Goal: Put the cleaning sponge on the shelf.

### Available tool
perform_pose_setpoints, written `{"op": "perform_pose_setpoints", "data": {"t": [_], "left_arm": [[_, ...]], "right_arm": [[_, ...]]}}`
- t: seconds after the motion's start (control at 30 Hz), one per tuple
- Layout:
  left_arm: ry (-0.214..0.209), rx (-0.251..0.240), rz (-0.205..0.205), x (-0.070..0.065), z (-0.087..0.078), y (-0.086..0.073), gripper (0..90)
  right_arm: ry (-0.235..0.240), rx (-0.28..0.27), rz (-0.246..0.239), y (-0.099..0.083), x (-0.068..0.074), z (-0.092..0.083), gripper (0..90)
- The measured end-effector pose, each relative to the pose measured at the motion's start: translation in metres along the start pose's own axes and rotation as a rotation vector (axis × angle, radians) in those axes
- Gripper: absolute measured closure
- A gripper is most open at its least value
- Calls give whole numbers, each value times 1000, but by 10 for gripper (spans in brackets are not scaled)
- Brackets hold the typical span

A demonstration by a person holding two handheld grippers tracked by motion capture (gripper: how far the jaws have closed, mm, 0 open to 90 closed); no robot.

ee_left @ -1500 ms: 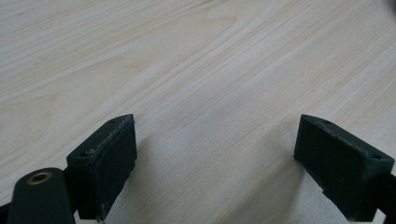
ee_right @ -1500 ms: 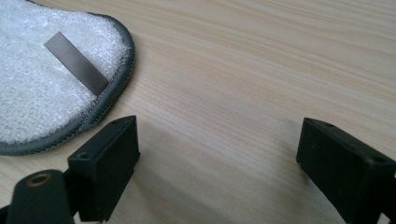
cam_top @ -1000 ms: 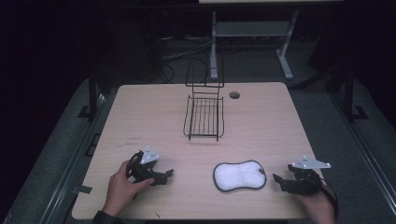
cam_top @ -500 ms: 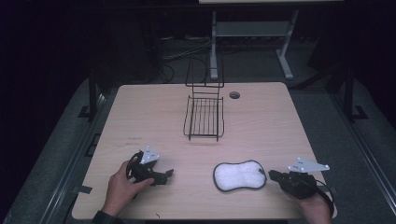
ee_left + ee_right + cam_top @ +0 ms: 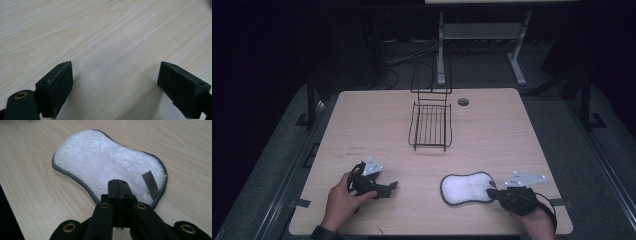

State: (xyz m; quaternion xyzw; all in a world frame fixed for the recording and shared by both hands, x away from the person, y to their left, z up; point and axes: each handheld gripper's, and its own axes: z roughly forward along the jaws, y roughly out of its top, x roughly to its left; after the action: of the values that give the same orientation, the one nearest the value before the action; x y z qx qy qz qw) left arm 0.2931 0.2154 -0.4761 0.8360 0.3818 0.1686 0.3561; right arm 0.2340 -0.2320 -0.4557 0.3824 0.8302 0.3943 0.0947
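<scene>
Where hand-held gripper (image 5: 117,185) closes: cloth (image 5: 105,160) edge.

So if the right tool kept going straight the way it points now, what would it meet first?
The white pad. The right tool, jaws shut together, points across the pad from its near edge, low over it. Whether the tips already touch the cloth is hard to tell; beyond it lies bare table.

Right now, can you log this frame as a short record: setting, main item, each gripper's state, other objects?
setting: wooden table, dark room
main item: white scrubbing pad with grey edging, lying flat near the table's front edge
right gripper: jaws shut, tips over the pad's near edge; whether they pinch it is unclear
left gripper: open, over bare table
other: black wire rack at table centre, apart from both grippers
</scene>
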Motion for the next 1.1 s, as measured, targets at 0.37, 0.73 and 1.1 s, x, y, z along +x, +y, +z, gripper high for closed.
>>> {"op": "perform_pose_setpoints", "data": {"t": [0.37,0.73,1.1], "left_arm": [[0,0,0,0,0,0,122],[0,0,0,0,0,0,122],[0,0,0,0,0,0,123]], "right_arm": [[-27,21,3,6,-9,11,898],[-77,23,7,21,-24,23,898],[-112,21,12,37,-40,39,898]]}}
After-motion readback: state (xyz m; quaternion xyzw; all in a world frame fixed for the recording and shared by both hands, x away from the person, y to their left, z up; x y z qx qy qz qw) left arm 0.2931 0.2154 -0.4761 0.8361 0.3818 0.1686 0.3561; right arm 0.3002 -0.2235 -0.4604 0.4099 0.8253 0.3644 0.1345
